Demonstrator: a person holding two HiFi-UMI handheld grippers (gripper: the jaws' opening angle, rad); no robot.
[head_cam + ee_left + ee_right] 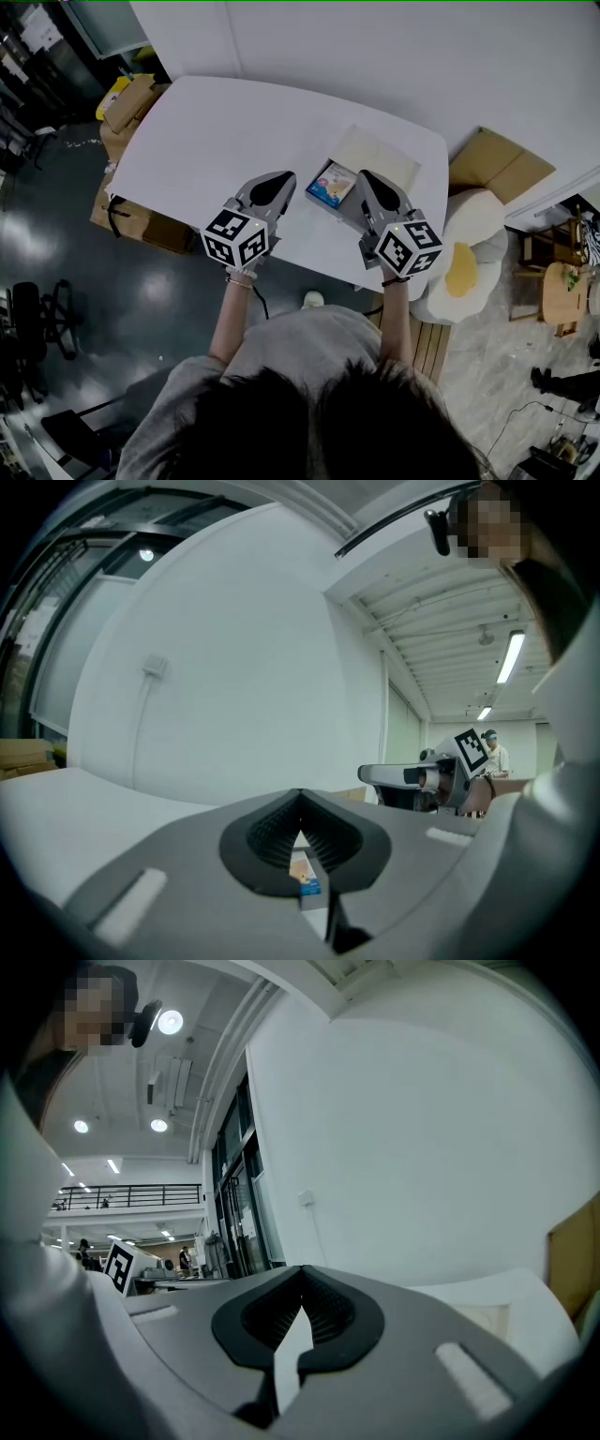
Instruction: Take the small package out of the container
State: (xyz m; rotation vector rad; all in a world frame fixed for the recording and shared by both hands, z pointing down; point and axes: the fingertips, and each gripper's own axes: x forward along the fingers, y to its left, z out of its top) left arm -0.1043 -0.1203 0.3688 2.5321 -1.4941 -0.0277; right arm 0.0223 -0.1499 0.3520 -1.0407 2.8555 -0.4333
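White table (206, 131), pale flat tray (380, 155) just beyond the right gripper (367, 176), left gripper (281, 178) and right gripper both clenched, empty, small package (332, 185) between the 2 tips, nearer the right, at the tray's near corner

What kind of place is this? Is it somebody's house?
Probably not a house. It looks like a big workshop or lab hall: cardboard boxes piled beside a white table, a shiny dark floor, and a high balcony railing under round ceiling lights.
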